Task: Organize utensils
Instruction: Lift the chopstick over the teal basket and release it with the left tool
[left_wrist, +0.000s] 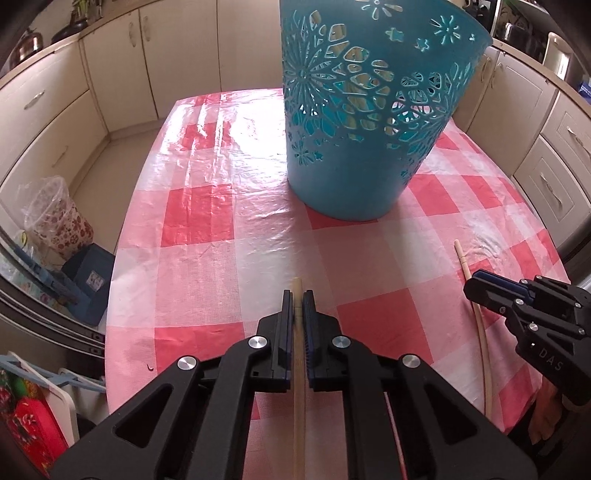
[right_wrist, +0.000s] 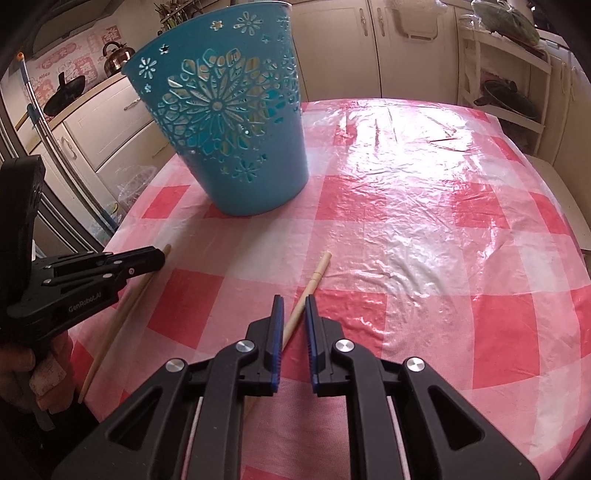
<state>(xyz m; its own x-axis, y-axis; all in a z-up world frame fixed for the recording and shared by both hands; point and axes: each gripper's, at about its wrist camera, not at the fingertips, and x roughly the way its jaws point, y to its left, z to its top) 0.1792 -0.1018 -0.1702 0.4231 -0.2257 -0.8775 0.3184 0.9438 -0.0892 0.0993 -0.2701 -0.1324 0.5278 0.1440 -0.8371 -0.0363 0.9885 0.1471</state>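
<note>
Two chopsticks are lying on the checked tablecloth (right_wrist: 406, 206) short of the blue basket (left_wrist: 362, 110): the left gripper (left_wrist: 298, 299) is pinching one chopstick (left_wrist: 297, 369) lengthwise, while the right gripper (right_wrist: 294, 306) is straddling the other chopstick (right_wrist: 312, 280), which is slanting across its slightly spread fingers.

Left gripper (left_wrist: 298, 295): matte black plastic body, angular linkage arms with triangular cut-outs, round silver screw heads at pivots, blue ribbed pads (left_wrist: 307, 332) on inner finger faces. White "GenRobot.AI" lettering on side, lower left of right wrist view. Right gripper (right_wrist: 294, 301): identical black build, silver screws, blue pads; white letters "DAS" legible on side. Bare skin of hand (right_wrist: 22, 369) at handle.
</note>
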